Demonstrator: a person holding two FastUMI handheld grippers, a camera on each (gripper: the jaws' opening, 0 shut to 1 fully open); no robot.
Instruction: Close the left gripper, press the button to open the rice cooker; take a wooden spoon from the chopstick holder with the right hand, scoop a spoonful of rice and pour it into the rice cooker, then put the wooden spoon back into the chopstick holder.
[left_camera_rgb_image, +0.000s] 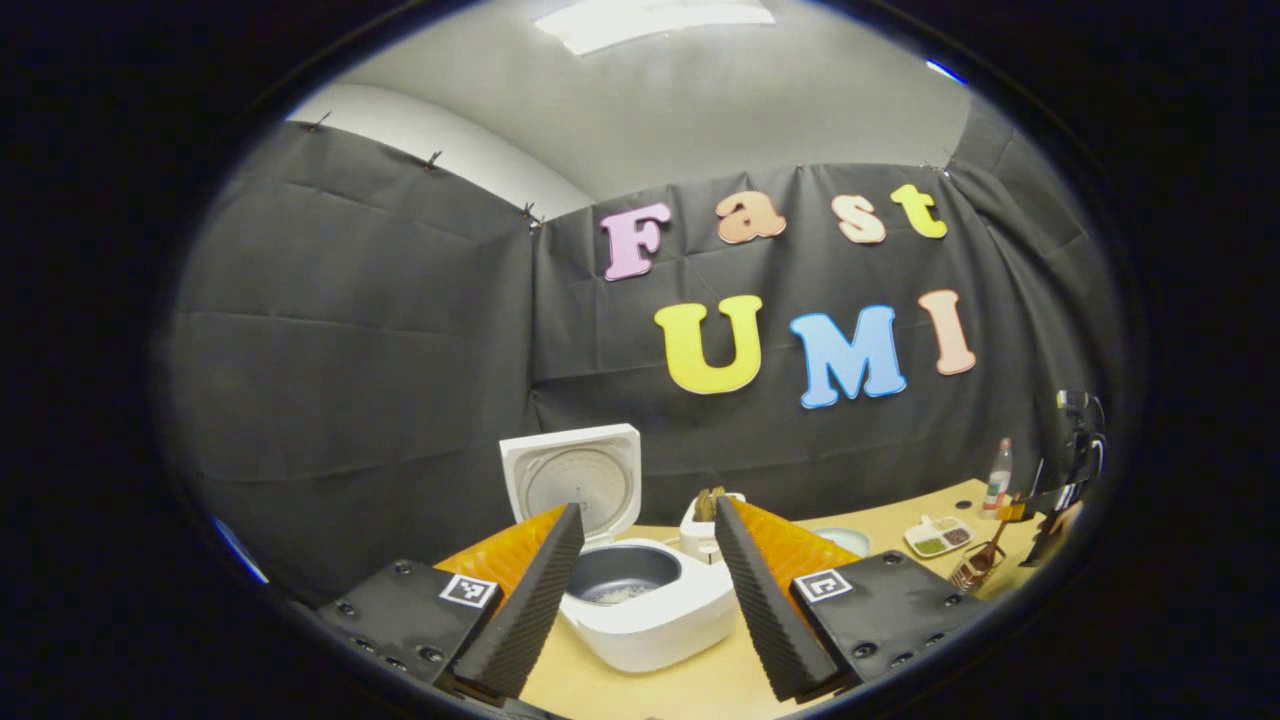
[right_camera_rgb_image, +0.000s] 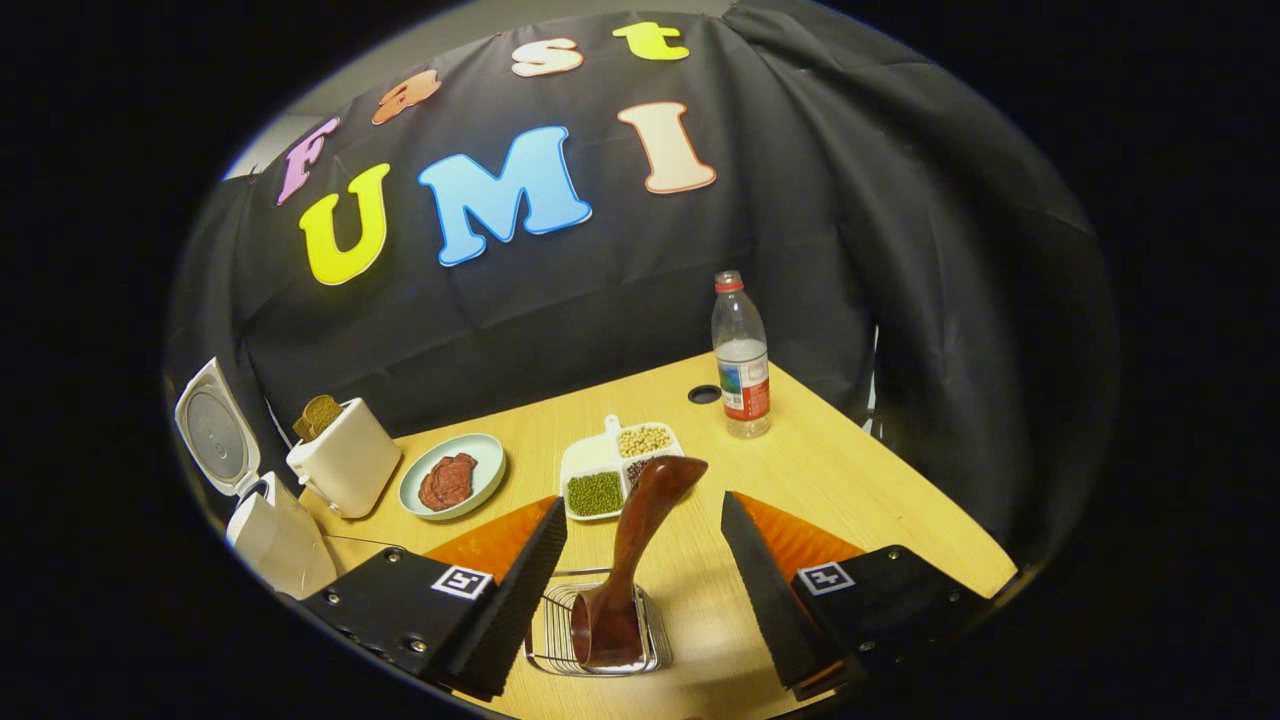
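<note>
Right gripper (right_camera_rgb_image: 640, 590): fingers spread wide, nothing between them under pressure. Directly ahead, between the fingers but touching neither, a dark brown wooden spoon (right_camera_rgb_image: 630, 555) stands in a wire-mesh chopstick holder (right_camera_rgb_image: 598, 634) on the light wooden table (right_camera_rgb_image: 850, 480). The spoon leans, its upper end tilted toward the far right.

Beyond the holder sits a white divided dish (right_camera_rgb_image: 610, 470) with three compartments: green beans in the near one, pale beans in the far one, dark contents in the third, partly hidden by the spoon. To its left lies a pale green round plate (right_camera_rgb_image: 455, 477) carrying a reddish-brown piece of food. Further left stands a white toaster (right_camera_rgb_image: 345, 458) with a slice of brown bread (right_camera_rgb_image: 318, 415) rising from its slot. At the far left edge is the white rice cooker (right_camera_rgb_image: 270, 535), lid (right_camera_rgb_image: 215, 430) raised upright. A clear plastic water bottle with a red cap (right_camera_rgb_image: 742, 360) stands at the back of the table.

Left gripper (left_camera_rgb_image: 640, 590): fingers spread apart, holding nothing. The rice cooker (left_camera_rgb_image: 650, 610) lies just ahead between them, open, its dark inner pot (left_camera_rgb_image: 620, 572) holding a small amount of white rice (left_camera_rgb_image: 615, 593) at the bottom. In the left gripper view the other gripper (left_camera_rgb_image: 1065, 490) appears at the far right above the spoon and holder (left_camera_rgb_image: 972, 570).
</note>
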